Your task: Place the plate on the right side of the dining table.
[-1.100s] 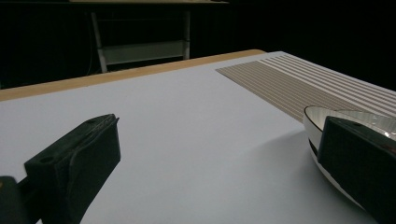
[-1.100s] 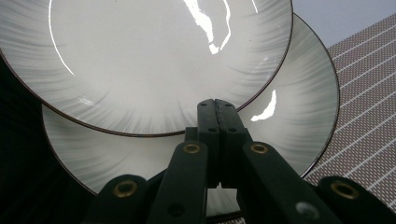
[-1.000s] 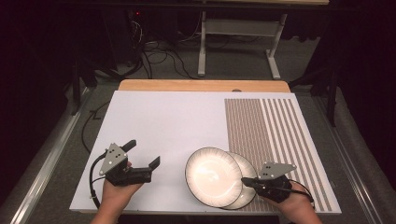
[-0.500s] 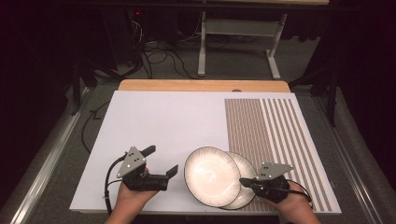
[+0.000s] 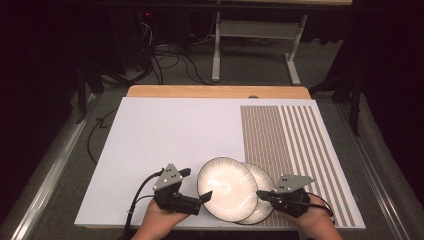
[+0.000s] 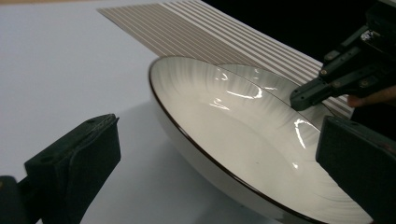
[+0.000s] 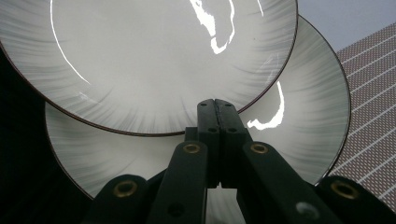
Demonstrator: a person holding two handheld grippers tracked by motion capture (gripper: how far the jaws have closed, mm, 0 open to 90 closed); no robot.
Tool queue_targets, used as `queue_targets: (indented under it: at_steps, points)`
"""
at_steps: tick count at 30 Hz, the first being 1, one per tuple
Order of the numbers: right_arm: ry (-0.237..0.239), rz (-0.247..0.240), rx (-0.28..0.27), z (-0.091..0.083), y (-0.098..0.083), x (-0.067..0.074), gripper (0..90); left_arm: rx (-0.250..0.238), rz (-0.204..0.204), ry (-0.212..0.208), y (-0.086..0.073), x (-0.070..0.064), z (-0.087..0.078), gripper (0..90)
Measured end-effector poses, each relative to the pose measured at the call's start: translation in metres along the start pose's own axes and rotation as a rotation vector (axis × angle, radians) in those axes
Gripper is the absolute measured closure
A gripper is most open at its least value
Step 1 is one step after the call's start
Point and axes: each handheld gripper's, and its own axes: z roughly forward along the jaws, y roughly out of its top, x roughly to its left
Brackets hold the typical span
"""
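Observation:
Two white plates with dark rims overlap near the front of the mat. The upper plate (image 5: 227,187) (image 6: 233,140) (image 7: 149,56) leans on the lower plate (image 5: 261,182) (image 6: 275,86) (image 7: 308,107), which pokes out to the right. My left gripper (image 5: 196,183) (image 6: 224,154) stands open at the upper plate's left rim, one jaw outside the rim and the other over its bowl, with no pad touching. My right gripper (image 5: 260,193) (image 7: 215,105) (image 6: 303,95) is shut with nothing between its pads. Its tip lies over the lower plate, right at the upper plate's edge.
The plates lie on a white mat (image 5: 165,135) with a brown striped zone (image 5: 285,135) on the right. A wooden table edge (image 5: 215,91) runs along the back. Beyond it are dark floor, cables and a desk frame (image 5: 250,50).
My left gripper has moved right across the mat and a little down, from well clear of the plates to the upper plate's left rim. The right gripper and both plates have stayed put.

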Motion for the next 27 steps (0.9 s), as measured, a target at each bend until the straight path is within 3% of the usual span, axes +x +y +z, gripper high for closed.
queue_targets:
  at_steps: [10,23,27]
  points:
    - [-0.002,0.000,0.001,0.000,0.000,0.000,90.0,0.103,-0.065,-0.063,-0.008,-0.001,0.019,8.1]
    - [-0.005,-0.005,0.001,0.000,0.000,-0.001,90.0,0.170,-0.168,-0.132,-0.009,0.006,0.023,31.4]
    - [-0.006,0.001,0.004,0.000,0.000,0.000,90.0,0.175,-0.204,-0.131,-0.008,0.007,0.022,35.2]
